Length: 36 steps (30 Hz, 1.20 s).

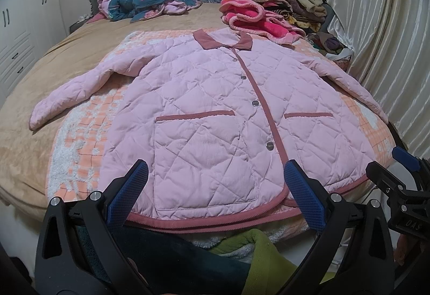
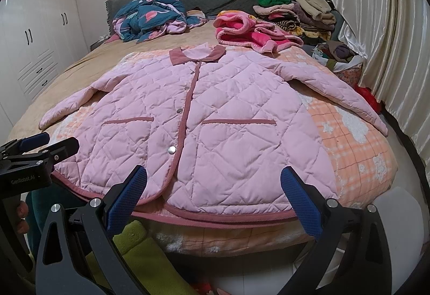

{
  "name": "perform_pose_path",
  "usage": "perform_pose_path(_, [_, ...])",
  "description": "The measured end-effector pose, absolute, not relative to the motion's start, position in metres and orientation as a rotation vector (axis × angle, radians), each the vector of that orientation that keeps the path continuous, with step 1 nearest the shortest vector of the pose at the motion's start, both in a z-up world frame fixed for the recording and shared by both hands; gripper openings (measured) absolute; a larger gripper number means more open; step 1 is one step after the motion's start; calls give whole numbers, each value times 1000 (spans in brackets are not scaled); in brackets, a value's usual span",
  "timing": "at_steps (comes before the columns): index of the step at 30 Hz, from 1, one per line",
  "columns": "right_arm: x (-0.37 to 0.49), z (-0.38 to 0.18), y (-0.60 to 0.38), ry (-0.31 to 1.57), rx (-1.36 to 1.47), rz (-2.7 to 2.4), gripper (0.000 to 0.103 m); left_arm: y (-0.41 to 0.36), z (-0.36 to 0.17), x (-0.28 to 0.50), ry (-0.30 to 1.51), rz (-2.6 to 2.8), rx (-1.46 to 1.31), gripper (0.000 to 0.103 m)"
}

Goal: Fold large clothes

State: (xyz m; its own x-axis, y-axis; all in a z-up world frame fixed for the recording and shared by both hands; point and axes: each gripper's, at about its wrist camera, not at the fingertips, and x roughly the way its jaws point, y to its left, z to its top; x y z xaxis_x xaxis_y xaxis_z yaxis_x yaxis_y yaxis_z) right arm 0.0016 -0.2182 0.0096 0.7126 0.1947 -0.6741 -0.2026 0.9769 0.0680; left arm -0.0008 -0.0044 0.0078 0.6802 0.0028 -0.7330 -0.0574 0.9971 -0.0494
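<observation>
Jacket (image 1: 215, 112): lies flat, front up and buttoned, on the bed (image 1: 40, 133), hem nearest you.
Left gripper (image 1: 215, 192): fingers spread, empty, above the hem.
Right gripper (image 2: 213, 195): likewise spread, empty.
Advice: pinch each sleeve (image 2: 349, 101) near the shoulder seam; fold inward flat.

A matt, quilted cloth jacket (image 1: 215, 112) with shiny metal snaps (image 1: 269, 145) is seen on a fuzzy blanket (image 2: 354, 149); glossy satin curtains (image 1: 376, 26) are seen beside it.
</observation>
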Motion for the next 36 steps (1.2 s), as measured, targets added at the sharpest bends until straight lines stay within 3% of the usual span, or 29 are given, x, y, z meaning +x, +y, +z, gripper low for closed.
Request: perform_pose_path(36, [21, 4, -209, 769, -17, 243, 99, 6, 11, 23, 819, 39, -68, 95])
